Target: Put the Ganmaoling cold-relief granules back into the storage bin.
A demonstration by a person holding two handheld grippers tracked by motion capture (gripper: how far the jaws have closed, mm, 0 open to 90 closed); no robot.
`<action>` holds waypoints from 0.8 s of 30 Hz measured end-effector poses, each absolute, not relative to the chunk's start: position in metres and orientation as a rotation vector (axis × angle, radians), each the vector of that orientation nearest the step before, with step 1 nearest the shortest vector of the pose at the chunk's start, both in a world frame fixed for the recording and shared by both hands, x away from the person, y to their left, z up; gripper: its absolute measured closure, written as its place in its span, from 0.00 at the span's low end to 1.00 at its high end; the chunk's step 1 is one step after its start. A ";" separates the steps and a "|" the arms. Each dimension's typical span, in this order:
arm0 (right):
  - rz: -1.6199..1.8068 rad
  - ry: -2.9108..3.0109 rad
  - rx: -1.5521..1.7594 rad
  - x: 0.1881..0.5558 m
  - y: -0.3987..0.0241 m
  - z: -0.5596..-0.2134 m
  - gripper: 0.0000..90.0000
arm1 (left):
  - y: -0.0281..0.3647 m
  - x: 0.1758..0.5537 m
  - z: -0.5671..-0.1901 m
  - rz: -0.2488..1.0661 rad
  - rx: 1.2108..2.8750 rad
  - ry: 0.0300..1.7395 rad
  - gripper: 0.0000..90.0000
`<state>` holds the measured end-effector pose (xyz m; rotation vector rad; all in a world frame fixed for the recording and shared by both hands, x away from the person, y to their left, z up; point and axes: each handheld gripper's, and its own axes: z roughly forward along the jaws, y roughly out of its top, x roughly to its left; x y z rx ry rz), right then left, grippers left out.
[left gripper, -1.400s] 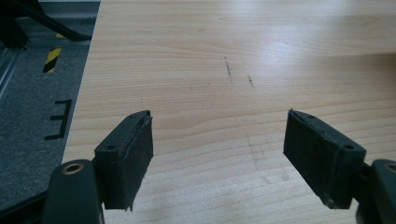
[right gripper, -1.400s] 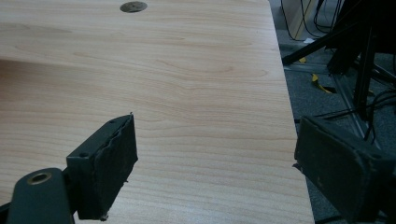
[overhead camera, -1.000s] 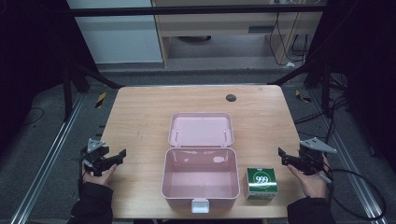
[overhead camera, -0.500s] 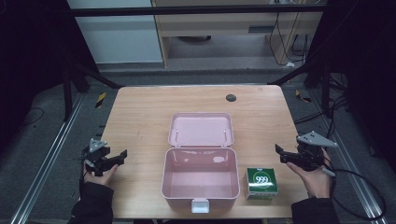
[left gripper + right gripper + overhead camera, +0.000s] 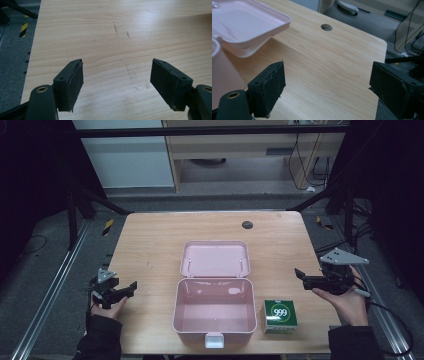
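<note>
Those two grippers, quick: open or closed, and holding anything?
Left gripper: open, holding nothing, over bare table.
Right gripper: open, holding nothing, beside the pink box.

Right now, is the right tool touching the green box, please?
Apart. The high view shows bare table between the right tool and the green box.

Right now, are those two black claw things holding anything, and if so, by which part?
Nothing is held. The left gripper and the right gripper both have their jaws wide open over bare table, apart from the pink box and the green carton.
</note>
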<state>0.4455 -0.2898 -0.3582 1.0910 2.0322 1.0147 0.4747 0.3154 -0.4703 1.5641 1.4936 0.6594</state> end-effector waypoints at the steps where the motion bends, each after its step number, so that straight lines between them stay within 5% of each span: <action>1: 1.012 2.050 1.071 0.446 -0.288 -0.355 0.14 | 0.315 0.475 -0.471 0.659 1.573 1.492 0.28; 24: 0.786 2.452 0.680 0.442 -0.247 -0.328 0.10 | 0.312 0.475 -0.472 0.662 1.593 1.483 0.28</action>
